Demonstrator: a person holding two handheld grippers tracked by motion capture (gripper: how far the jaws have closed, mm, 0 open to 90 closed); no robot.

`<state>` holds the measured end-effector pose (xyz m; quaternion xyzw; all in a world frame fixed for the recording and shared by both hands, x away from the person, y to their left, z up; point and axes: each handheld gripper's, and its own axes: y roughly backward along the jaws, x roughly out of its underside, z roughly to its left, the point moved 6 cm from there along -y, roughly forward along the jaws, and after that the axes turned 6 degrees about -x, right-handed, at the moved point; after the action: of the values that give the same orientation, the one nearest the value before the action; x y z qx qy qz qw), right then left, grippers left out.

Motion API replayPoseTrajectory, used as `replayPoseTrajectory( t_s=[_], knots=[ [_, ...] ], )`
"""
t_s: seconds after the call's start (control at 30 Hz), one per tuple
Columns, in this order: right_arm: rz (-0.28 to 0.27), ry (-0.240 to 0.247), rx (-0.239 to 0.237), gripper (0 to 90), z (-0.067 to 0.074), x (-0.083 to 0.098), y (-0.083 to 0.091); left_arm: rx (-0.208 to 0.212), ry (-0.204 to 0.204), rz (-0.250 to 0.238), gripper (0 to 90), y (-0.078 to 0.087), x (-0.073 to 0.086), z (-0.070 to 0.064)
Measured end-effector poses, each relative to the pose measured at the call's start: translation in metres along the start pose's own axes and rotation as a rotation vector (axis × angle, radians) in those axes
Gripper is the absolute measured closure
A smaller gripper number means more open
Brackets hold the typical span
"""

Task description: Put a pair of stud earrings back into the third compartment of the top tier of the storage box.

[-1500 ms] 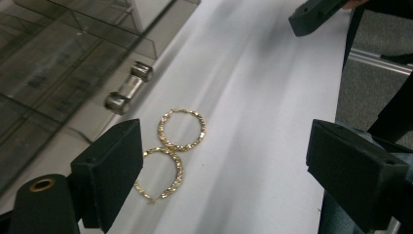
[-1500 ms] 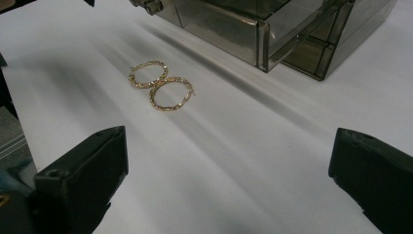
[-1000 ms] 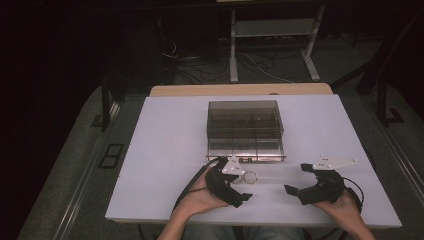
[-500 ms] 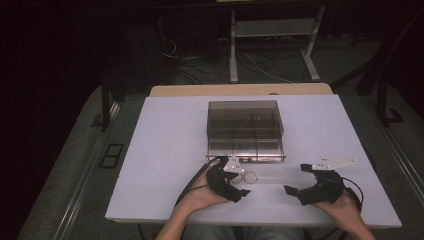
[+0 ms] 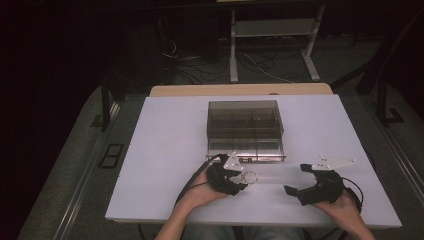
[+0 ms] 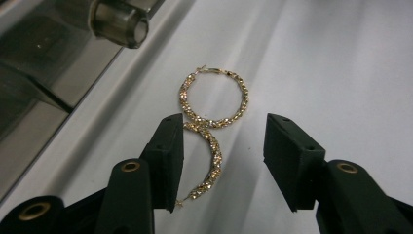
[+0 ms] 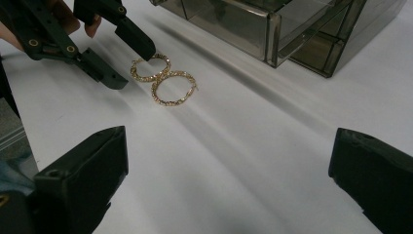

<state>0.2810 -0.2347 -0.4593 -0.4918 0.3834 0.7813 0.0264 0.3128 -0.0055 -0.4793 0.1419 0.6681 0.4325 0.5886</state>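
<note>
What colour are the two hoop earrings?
The hoop earrings are sparkly gold, with a twisted, glittery texture. The left gripper view shows it best.

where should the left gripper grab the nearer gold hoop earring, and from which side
Best on the twisted band of the nearer hoop, at the arc lying between the jaws of the left gripper, away from where it touches the farther hoop. Come from above, tips at the table, since both hoops lie flat and thin. The jaws have just been closing around that arc, with no pad pressing on it yet.
</note>
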Motion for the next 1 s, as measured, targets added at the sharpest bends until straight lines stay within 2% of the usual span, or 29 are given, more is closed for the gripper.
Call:
replayPoseTrajectory(
  t_s=[0.1,0.13,0.37,0.53,0.57,0.6,0.67,0.7,0.87,1.0],
  knots=[
    [-0.001,0.003,-0.001,0.3,0.0,0.0,0.0001,0.005,0.0,0.017,54.6,-0.0023,0.0019,0.0007],
    [-0.001,0.001,0.0,0.3,-0.0003,0.0,0.0002,0.005,0.011,0.014,55.9,-0.0034,0.0021,0.0001],
    [0.001,0.0,0.001,0.3,-0.0002,0.0,0.0,0.006,-0.003,0.035,62.8,-0.005,0.0055,0.0013],
    [0.0,0.0,0.0,0.3,-0.0003,-0.0001,0.0001,0.008,-0.001,0.032,68.5,-0.0049,0.0056,0.0003],
    [0.0,-0.001,0.0,0.3,-0.0003,-0.0001,0.0001,0.017,-0.012,0.039,69.9,-0.0043,0.0061,0.0007],
    [0.0,0.0,0.001,0.3,-0.0003,-0.0001,0.0001,0.027,-0.011,0.041,71.5,-0.0041,0.0063,0.0007],
    [0.001,0.001,0.002,0.3,-0.0002,-0.0001,0.0,0.031,0.017,0.035,74.0,-0.0047,0.0058,0.0012],
    [0.001,0.001,0.002,0.3,-0.0002,-0.0002,-0.0001,0.032,0.006,0.044,75.5,-0.0041,0.0064,0.0024],
    [0.003,0.0,0.004,0.3,-0.0006,-0.0003,-0.0004,0.025,0.019,0.041,81.1,-0.0047,0.0063,0.0023],
    [0.0,0.0,0.005,0.3,-0.0008,-0.0005,-0.0001,0.025,0.013,0.044,84.4,-0.0045,0.0063,0.0011]
  ],
)
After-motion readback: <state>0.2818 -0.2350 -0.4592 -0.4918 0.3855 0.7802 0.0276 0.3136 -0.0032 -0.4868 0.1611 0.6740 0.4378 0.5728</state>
